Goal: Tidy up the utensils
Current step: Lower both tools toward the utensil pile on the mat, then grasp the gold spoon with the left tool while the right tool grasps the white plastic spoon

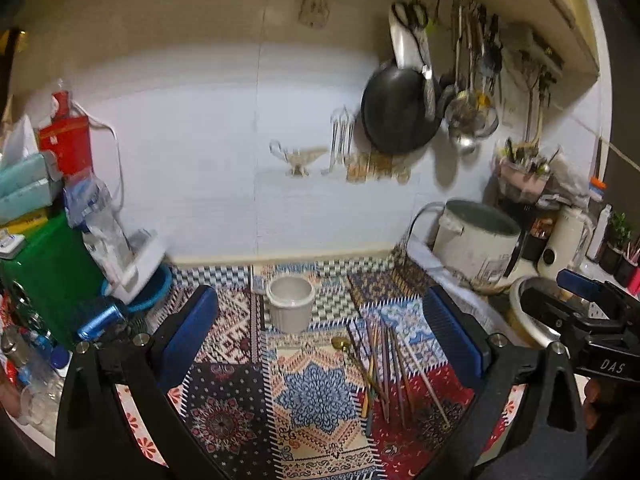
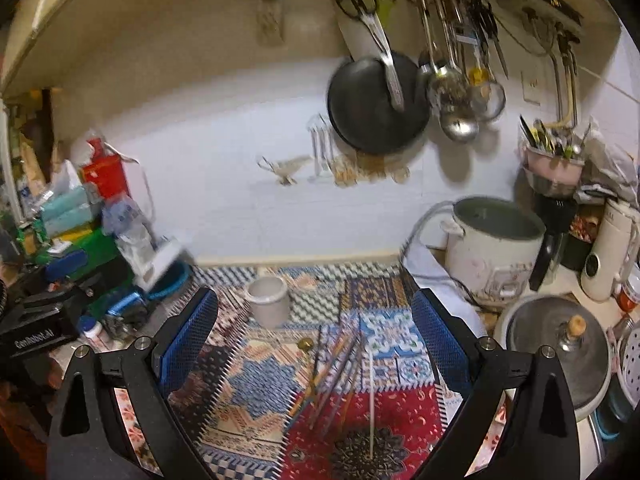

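Observation:
A loose bundle of chopsticks (image 1: 386, 372) and a gold spoon (image 1: 354, 354) lie on the patterned mat (image 1: 304, 392). A white ribbed cup (image 1: 290, 304) stands upright and empty behind them. My left gripper (image 1: 320, 340) is open and empty, held above the mat with the utensils between its fingers. In the right wrist view the chopsticks (image 2: 340, 372), spoon (image 2: 306, 345), a single pale chopstick (image 2: 371, 400) and the cup (image 2: 267, 300) show too. My right gripper (image 2: 316, 340) is open and empty above them.
A white rice cooker (image 2: 494, 248) and a lidded pot (image 2: 556, 356) stand at the right. A green box (image 1: 44, 272), bottles and clutter crowd the left. A black pan (image 1: 400, 112) and ladles hang on the back wall. The right gripper's body (image 1: 592, 316) shows at the left view's right edge.

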The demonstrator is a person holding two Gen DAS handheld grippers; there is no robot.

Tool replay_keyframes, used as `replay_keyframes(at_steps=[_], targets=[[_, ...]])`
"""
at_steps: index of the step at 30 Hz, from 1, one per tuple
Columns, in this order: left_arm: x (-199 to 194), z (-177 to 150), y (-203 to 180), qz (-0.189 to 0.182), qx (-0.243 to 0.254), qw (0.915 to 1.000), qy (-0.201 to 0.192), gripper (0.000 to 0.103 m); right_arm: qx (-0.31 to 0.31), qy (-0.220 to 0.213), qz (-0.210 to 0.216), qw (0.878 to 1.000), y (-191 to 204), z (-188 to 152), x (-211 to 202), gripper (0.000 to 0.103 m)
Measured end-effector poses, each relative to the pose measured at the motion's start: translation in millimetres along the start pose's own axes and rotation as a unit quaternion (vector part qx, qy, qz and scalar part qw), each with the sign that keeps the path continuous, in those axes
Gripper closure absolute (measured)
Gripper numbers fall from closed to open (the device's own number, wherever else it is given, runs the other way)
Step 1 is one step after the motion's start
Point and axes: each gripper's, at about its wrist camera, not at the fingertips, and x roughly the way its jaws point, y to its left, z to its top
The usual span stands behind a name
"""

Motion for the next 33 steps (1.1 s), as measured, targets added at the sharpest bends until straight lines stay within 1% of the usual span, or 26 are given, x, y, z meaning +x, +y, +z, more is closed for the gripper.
replay_keyframes(at_steps=[4, 6, 11, 14, 17, 19, 21, 22, 23, 26, 27, 28, 29, 31, 33], targets=[[37.7, -14.1, -2.1, 0.005, -0.001, 0.9992, 0.039, 0.000, 0.011, 0.039, -0.021, 0.999, -15.0, -15.7, 28.7, 0.006], [62.3, -22.9, -3.7, 0.006, 0.000, 0.9977, 0.068, 0.000, 0.015, 0.062, -0.038, 0.997, -24.8, -25.9, 47.3, 0.006], [116.7, -45.1, -5.3, -0.013, -0.002, 0.9917, 0.128, 0.000, 0.029, 0.118, -0.067, 0.990, -47.5, -48.0, 87.2, 0.006], [147.6, -57.5, -7.7, -0.003, 0.002, 0.9879, 0.155, 0.000, 0.038, 0.152, -0.078, 0.985, -59.2, -60.8, 110.4, 0.007], [177.1, -68.5, -11.7, 0.016, 0.021, 0.9838, 0.177, 0.000, 0.045, 0.186, -0.087, 0.978, -69.8, -73.4, 133.8, 0.007], [195.0, -74.6, -14.5, 0.027, 0.034, 0.9806, 0.191, 0.000, 0.050, 0.204, -0.085, 0.974, -75.1, -79.9, 148.0, 0.011], [212.3, -81.0, -19.3, 0.037, 0.048, 0.9772, 0.203, 0.000, 0.061, 0.227, -0.074, 0.969, -81.2, -86.9, 162.8, 0.017], [221.7, -85.0, -21.5, 0.032, 0.052, 0.9751, 0.213, 0.000, 0.067, 0.236, -0.069, 0.967, -83.4, -90.5, 169.6, 0.018], [227.5, -87.6, -22.5, 0.028, 0.052, 0.9734, 0.221, 0.000, 0.072, 0.245, -0.064, 0.965, -84.7, -93.7, 175.6, 0.022], [254.8, -100.1, -29.3, 0.004, 0.051, 0.9642, 0.260, 0.001, 0.082, 0.275, -0.047, 0.957, -87.7, -103.7, 196.9, 0.033], [262.2, -103.9, -31.3, 0.001, 0.052, 0.9615, 0.270, 0.005, 0.083, 0.283, -0.043, 0.955, -88.1, -106.3, 202.9, 0.036], [271.4, -108.6, -33.6, -0.001, 0.053, 0.9582, 0.281, 0.011, 0.085, 0.288, -0.040, 0.953, -88.9, -108.2, 207.1, 0.038], [278.4, -111.6, -35.7, -0.002, 0.052, 0.9550, 0.292, 0.014, 0.087, 0.295, -0.036, 0.951, -90.1, -110.2, 212.1, 0.041], [292.8, -117.3, -36.4, -0.006, 0.045, 0.9489, 0.312, 0.024, 0.088, 0.306, -0.028, 0.948, -91.6, -112.3, 221.5, 0.046], [304.0, -121.0, -35.5, -0.011, 0.034, 0.9435, 0.329, 0.030, 0.087, 0.315, -0.021, 0.945, -93.1, -114.0, 229.3, 0.052]])
